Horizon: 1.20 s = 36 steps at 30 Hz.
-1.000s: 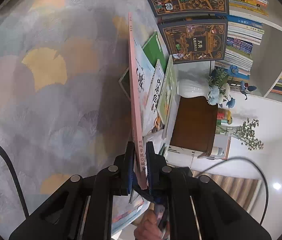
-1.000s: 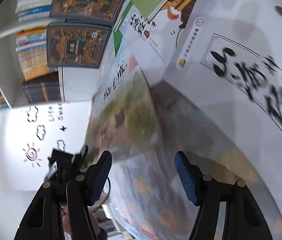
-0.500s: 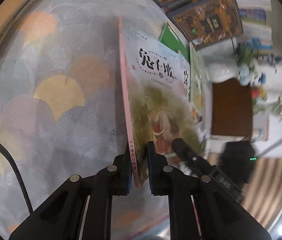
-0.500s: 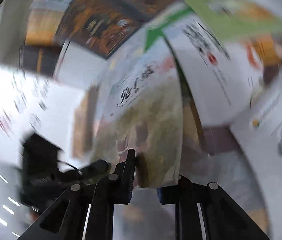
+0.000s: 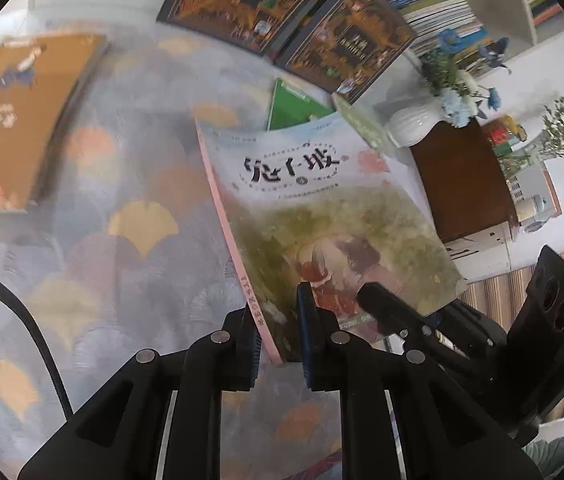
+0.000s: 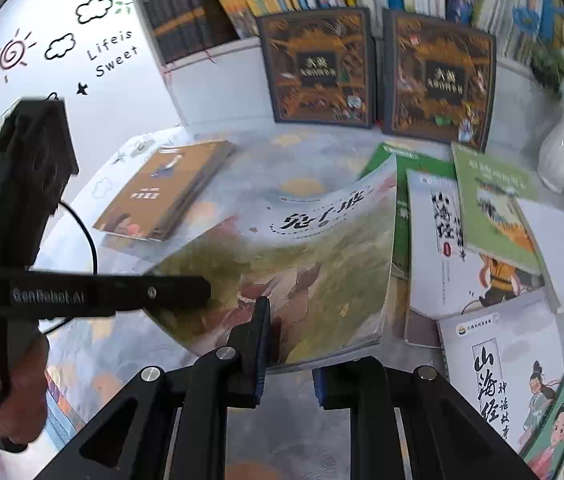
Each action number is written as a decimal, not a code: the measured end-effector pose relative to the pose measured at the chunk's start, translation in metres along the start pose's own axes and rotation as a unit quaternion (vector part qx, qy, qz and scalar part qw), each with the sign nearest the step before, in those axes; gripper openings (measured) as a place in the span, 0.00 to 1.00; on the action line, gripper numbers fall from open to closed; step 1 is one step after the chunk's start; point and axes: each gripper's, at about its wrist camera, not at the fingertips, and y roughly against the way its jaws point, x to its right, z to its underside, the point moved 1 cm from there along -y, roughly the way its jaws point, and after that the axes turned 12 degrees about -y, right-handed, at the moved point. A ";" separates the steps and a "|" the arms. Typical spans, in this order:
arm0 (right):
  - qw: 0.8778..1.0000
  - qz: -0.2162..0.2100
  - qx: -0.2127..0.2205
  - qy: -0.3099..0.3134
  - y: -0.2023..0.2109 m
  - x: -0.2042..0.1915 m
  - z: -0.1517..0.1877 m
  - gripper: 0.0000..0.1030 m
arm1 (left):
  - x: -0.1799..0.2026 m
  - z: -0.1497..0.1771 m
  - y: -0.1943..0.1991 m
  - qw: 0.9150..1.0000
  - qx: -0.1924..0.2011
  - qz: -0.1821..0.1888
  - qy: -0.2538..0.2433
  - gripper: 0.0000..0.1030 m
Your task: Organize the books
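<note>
Patterned table (image 5: 122, 200) with scattered books; pink-spined picture book (image 5: 322, 208) held lifted above it. Left gripper (image 5: 278, 332) clamps its spine corner, jaws just easing slightly wider. Right gripper (image 6: 290, 344) clenched on its lower edge.

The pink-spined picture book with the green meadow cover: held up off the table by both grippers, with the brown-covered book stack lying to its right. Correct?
Not quite. The pink-spined picture book is held by the left gripper and right gripper, but the brown-covered book stack lies to its left, as the right wrist view shows.
</note>
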 end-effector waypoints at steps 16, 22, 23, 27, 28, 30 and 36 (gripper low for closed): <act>0.993 -0.103 0.036 0.041 -0.029 -0.144 -0.056 0.21 | -0.095 -0.020 0.128 0.986 0.120 -0.106 0.039 0.12; 0.992 -0.126 -0.002 0.007 -0.089 -0.189 -0.069 0.21 | -0.154 -0.028 0.138 0.979 0.126 -0.147 0.058 0.12; 0.993 -0.121 -0.001 0.011 -0.097 -0.197 -0.069 0.21 | -0.164 -0.031 0.136 0.979 0.124 -0.149 0.060 0.12; 0.995 -0.099 -0.001 0.029 -0.124 -0.216 -0.075 0.21 | -0.194 -0.040 0.131 0.979 0.121 -0.149 0.070 0.12; 0.995 -0.099 -0.005 0.027 -0.132 -0.219 -0.078 0.21 | -0.201 -0.042 0.129 0.979 0.121 -0.149 0.073 0.12; 0.995 -0.096 -0.011 0.022 -0.145 -0.222 -0.082 0.21 | -0.212 -0.045 0.126 0.979 0.121 -0.144 0.080 0.12; 0.994 -0.101 -0.043 -0.003 -0.174 -0.225 -0.083 0.22 | -0.240 -0.041 0.117 0.978 0.118 -0.133 0.108 0.12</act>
